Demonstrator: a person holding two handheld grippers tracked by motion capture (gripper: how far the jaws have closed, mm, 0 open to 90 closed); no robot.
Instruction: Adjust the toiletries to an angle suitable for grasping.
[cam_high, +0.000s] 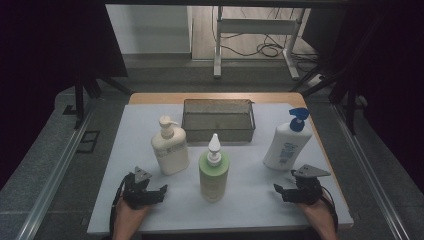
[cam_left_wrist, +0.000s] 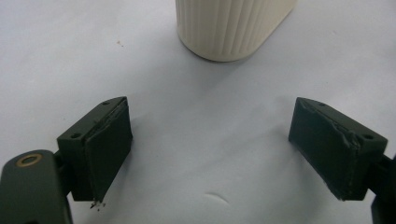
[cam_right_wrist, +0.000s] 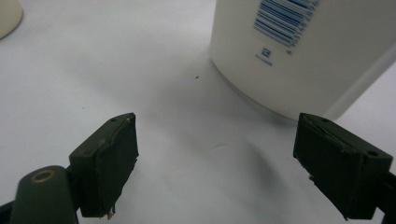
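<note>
Three pump bottles stand upright on the white table mat (cam_high: 250, 192). A cream bottle (cam_high: 170, 147) is at the left, a green one with a white nozzle (cam_high: 214, 172) in the middle, and a white one with a blue pump (cam_high: 288, 141) at the right. My left gripper (cam_high: 150, 192) rests open near the front left, just short of the cream bottle (cam_left_wrist: 231, 25). My right gripper (cam_high: 286, 192) rests open near the front right, below the white bottle (cam_right_wrist: 299, 51). Nothing lies between either pair of jaws.
A dark wire basket (cam_high: 218, 120) sits at the back centre of the mat. Beyond the table stand a white frame (cam_high: 255, 35) and loose cables on the floor. Metal rails run along both sides of the table.
</note>
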